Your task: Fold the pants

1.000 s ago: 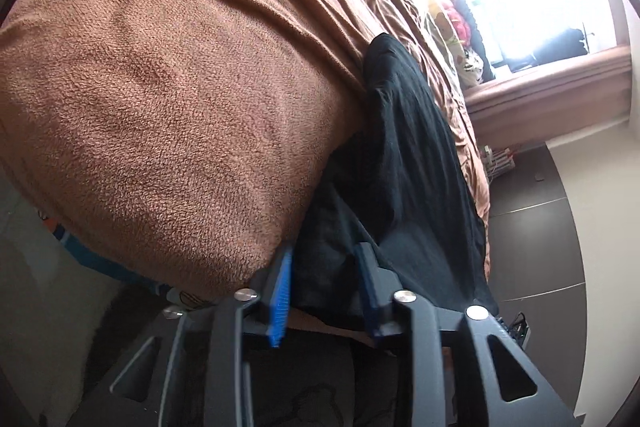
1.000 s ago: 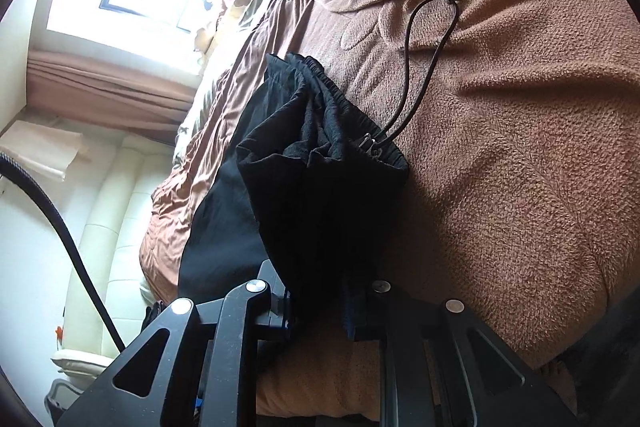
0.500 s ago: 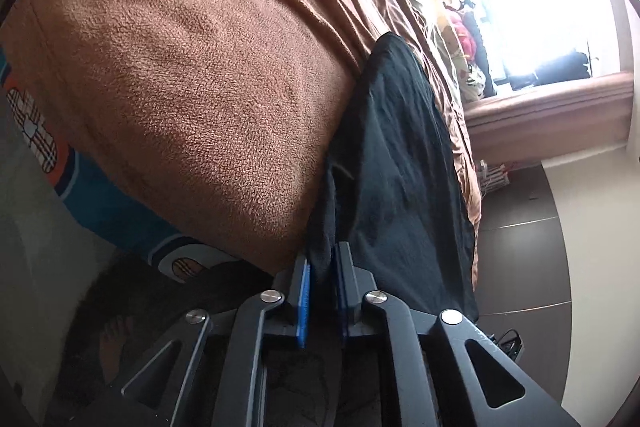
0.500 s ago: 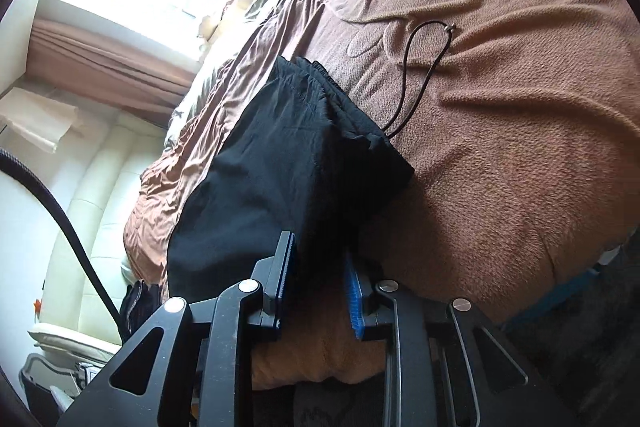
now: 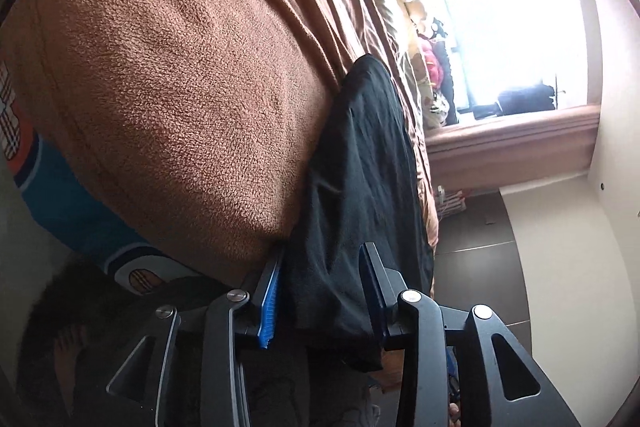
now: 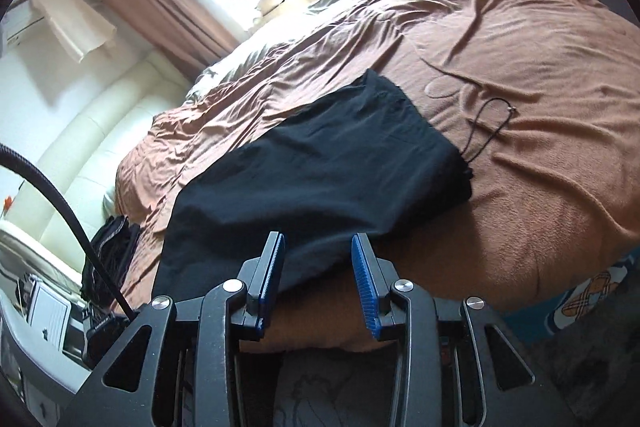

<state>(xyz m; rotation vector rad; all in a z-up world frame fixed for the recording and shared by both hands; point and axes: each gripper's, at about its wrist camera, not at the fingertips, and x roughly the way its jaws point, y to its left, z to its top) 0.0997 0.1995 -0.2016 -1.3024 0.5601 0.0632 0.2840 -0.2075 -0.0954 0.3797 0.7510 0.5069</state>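
Pants are laid flat on the blanket, hem draped over the bed edge; left gripper and right gripper are held wide open astride the hem, nothing clamped, probably for regripping

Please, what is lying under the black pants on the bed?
The black pants lie on a brown blanket that covers the bed. A thin black cord runs out from their right edge. Anything else beneath the cloth is hidden.
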